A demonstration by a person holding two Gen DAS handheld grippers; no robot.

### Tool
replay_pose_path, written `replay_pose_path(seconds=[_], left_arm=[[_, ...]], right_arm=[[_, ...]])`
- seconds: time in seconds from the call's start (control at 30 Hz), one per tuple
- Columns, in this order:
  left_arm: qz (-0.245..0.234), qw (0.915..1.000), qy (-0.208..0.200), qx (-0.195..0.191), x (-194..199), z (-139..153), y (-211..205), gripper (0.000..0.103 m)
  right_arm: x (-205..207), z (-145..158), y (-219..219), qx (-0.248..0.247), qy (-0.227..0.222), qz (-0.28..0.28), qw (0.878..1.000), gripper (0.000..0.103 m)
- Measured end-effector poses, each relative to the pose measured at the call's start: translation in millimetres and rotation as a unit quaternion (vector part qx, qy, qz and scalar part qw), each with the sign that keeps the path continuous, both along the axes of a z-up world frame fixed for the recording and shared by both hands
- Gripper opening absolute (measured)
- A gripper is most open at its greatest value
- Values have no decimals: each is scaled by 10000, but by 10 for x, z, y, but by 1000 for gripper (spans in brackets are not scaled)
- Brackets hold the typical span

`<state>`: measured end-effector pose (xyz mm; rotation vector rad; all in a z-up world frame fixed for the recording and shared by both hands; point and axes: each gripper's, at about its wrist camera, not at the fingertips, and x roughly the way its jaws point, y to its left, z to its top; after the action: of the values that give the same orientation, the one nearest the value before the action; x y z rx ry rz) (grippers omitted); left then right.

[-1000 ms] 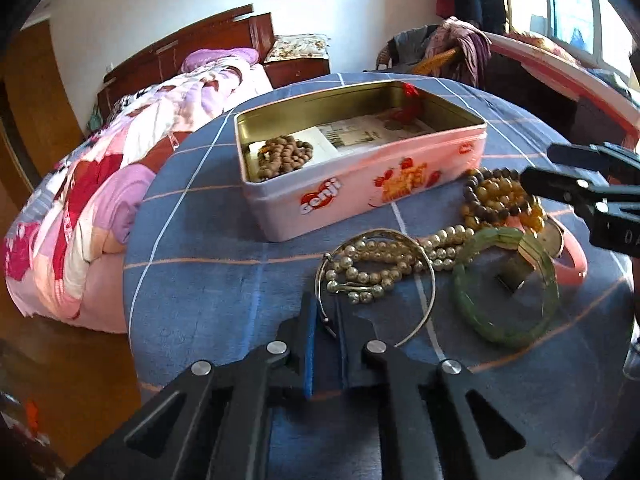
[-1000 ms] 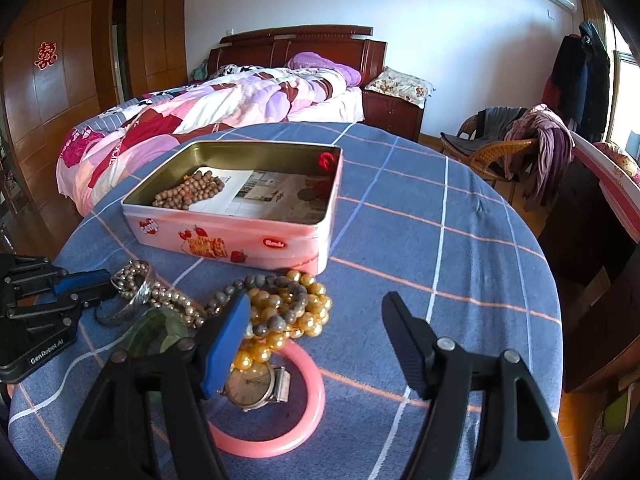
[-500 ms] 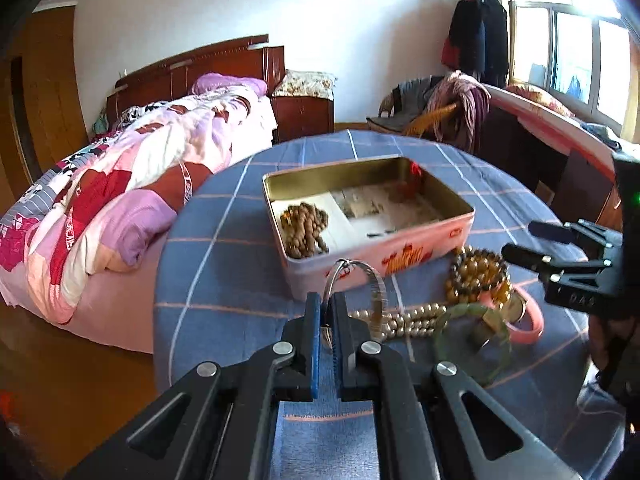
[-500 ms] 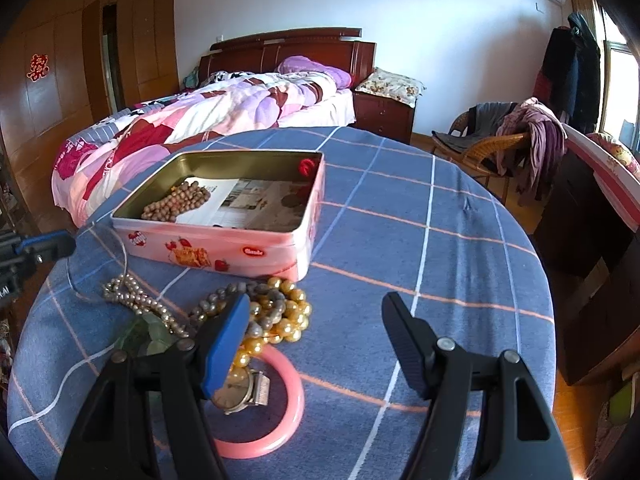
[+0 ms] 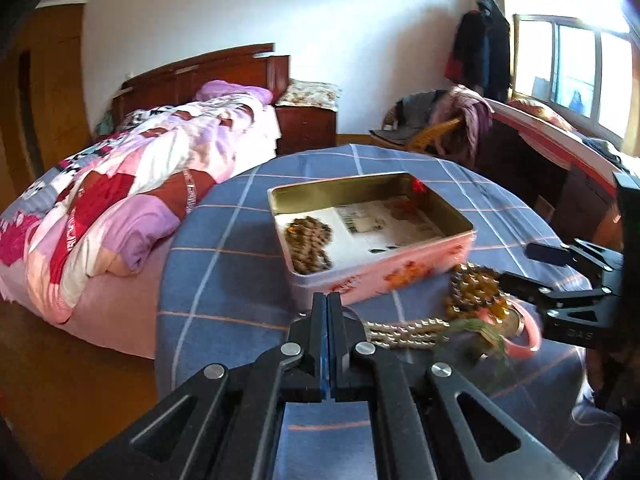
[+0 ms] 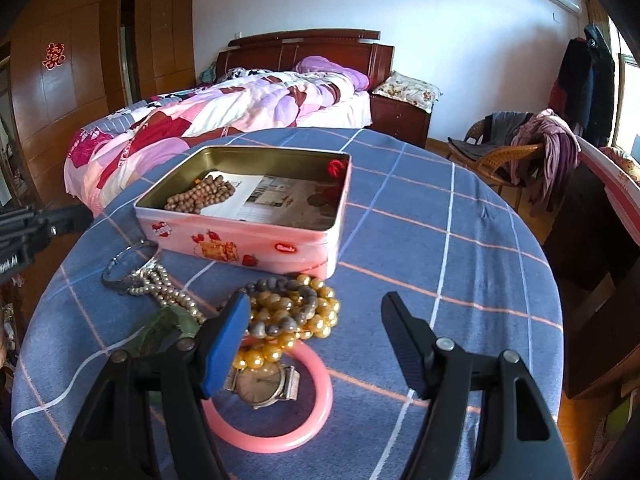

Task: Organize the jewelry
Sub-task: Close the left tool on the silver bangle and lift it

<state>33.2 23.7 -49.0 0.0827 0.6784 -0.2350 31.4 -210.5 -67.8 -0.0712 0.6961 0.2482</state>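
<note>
Jaws on left gripper (image 5: 328,305) clenched pad to pad, nothing visible between them. Left wrist view: pink tin (image 5: 400,276) at 12 o'clock, open, wooden beads (image 5: 310,248) in its left part, paper lining the rest. Pearl strand (image 5: 400,330) runs off toward 3 o'clock into the heap. Right gripper (image 5: 524,266) hangs at 3 o'clock over that heap.

Right wrist view: right gripper jaws released wide, empty, with bead bracelets (image 6: 296,312) just ahead of the blue pad. Pink bangle (image 6: 316,412) and watch (image 6: 260,382) lie under the left finger. Silver bangle (image 6: 126,264) lies on the tablecloth (image 6: 440,240) at 10 o'clock, touching the pearls, just beside the tin's near corner. Green bangle (image 6: 164,328) at 9 o'clock.

My read: the silver bangle goes in next. I'd open the left jaws, pinch its rim on the side away from the pearls and lift straight, or the strand drags. Tin wall must be cleared before release
</note>
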Motion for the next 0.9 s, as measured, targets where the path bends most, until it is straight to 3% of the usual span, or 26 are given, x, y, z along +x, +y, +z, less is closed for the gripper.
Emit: replay_pose_path(seconds=[0.03, 0.07, 0.13, 0.17, 0.33, 0.37, 0.43, 0.5, 0.57, 0.6, 0.63, 0.9], left_arm=[[68, 9999, 64, 48, 31, -23, 12, 8], [161, 9998, 125, 92, 59, -56, 32, 31], [258, 9995, 157, 55, 72, -133, 66, 62], [269, 9995, 161, 23, 70, -160, 77, 63], [231, 9986, 346, 339, 166, -335, -4, 60], [212, 9979, 449, 416, 218, -391, -14, 48], [151, 9971, 581, 476, 284, -454, -28, 37], [172, 9956, 705, 593, 371, -558, -30, 36], [138, 9964, 665, 513, 389, -582, -23, 27], [40, 9965, 697, 454, 387, -588, -33, 20], [-30, 9963, 729, 442, 384, -585, -47, 4], [-184, 9986, 489, 107, 196, -346, -64, 2]], right_arm=[[8, -11, -9, 13, 24, -29, 10000, 71], [18, -19, -20, 41, 54, -47, 10000, 71], [24, -29, -30, 58, 73, -68, 9999, 71], [23, -31, -28, 51, 70, -67, 9999, 71], [18, -55, -12, 32, 66, -28, 10000, 71], [17, -65, 3, 24, 79, -17, 10000, 71], [14, -80, 25, 3, 95, 4, 10000, 71], [8, -78, 42, -21, 88, 17, 10000, 71], [1, -74, 55, -27, 85, 27, 10000, 71], [1, -75, 49, -25, 88, 26, 10000, 71], [1, -73, 59, -17, 93, 17, 10000, 71], [20, -61, -5, 49, 124, -69, 9999, 71]])
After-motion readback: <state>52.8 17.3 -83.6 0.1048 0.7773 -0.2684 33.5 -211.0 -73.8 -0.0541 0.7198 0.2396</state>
